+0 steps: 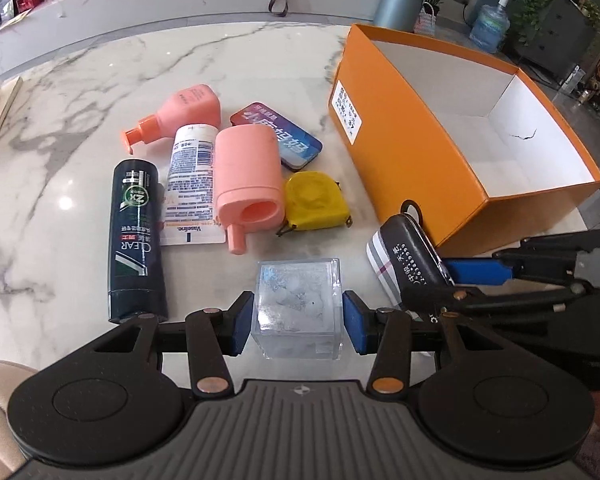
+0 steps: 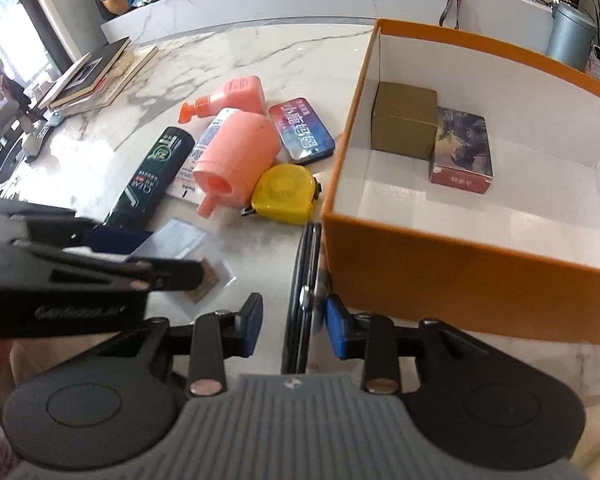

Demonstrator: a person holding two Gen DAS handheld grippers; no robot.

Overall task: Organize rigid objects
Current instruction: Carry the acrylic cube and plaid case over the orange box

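Orange box (image 2: pixel 452 276) sits open on the marble table (image 1: pixel 80 92); inside, against its far wall, a brown carton (image 2: pixel 405 120) with a patterned card box (image 2: pixel 462 148) just beside it, touching. Left gripper (image 1: pixel 298 316) brackets a clear plastic cube (image 1: pixel 298 304) standing on the table near the box's near corner; blue pads (image 1: pixel 242 320) sit just off each side face, a thin gap visible, so fingers read as spread, not clamped. Right gripper (image 2: pixel 294 320) straddles a dark zip case (image 2: pixel 302 292) held on edge, just beside the box's near wall; right pad touches it, left pad stands apart, so released. Away from the box on its label side lies the cluster: yellow tape measure (image 1: pixel 315 202) nearest, blue tin (image 1: pixel 278 134), two pink pump bottles (image 1: pixel 248 184) (image 1: pixel 180 114), white tube (image 1: pixel 192 188), dark shampoo bottle (image 1: pixel 136 240) farthest out.
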